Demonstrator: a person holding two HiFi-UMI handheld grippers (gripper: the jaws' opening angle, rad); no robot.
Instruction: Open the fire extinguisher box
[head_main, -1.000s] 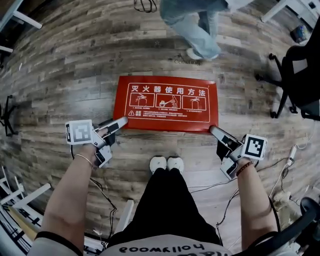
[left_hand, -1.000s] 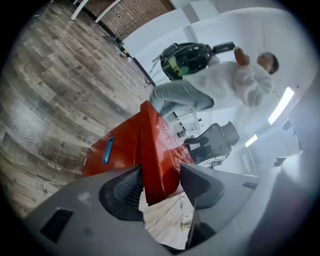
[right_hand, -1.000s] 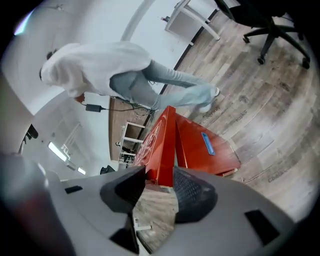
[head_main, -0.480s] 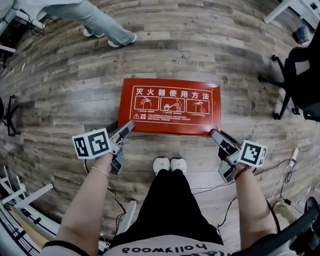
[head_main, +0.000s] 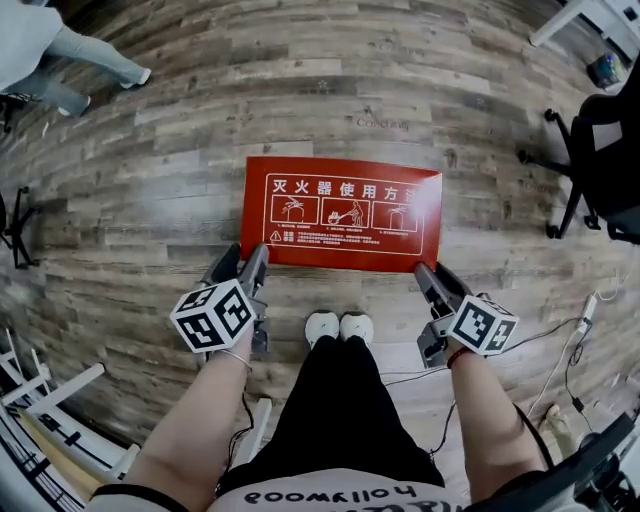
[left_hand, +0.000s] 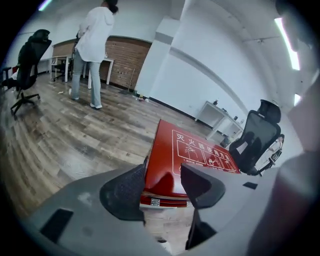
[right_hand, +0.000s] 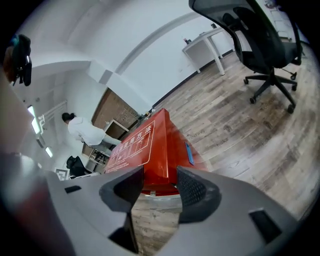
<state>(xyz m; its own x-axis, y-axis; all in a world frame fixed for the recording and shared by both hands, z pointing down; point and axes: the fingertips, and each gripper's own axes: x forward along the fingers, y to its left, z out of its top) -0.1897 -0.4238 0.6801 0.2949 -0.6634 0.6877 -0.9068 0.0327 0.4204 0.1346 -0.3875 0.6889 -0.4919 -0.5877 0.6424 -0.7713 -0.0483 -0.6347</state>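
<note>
A flat red fire extinguisher box (head_main: 340, 212) with white instruction print lies shut on the wood floor. My left gripper (head_main: 248, 262) reaches its near left corner, my right gripper (head_main: 425, 272) its near right corner. In the left gripper view the jaws (left_hand: 162, 182) stand apart, with the box (left_hand: 195, 155) corner and a small metal latch (left_hand: 155, 201) showing in the gap. In the right gripper view the jaws (right_hand: 159, 184) are opening, and the corner of the box (right_hand: 145, 145) shows between them without the pads pressing on it. A blue tab (right_hand: 189, 153) sits on the box's side.
My white shoes (head_main: 340, 327) stand just in front of the box. A black office chair (head_main: 598, 150) is at the right, and cables (head_main: 565, 345) run over the floor at the near right. A person (head_main: 55, 50) walks at the far left. A black stand (head_main: 15, 230) is at the left edge.
Both grippers have drawn in to the box's near corners, the left one shifting right. The person at the far side has walked off to the left.
</note>
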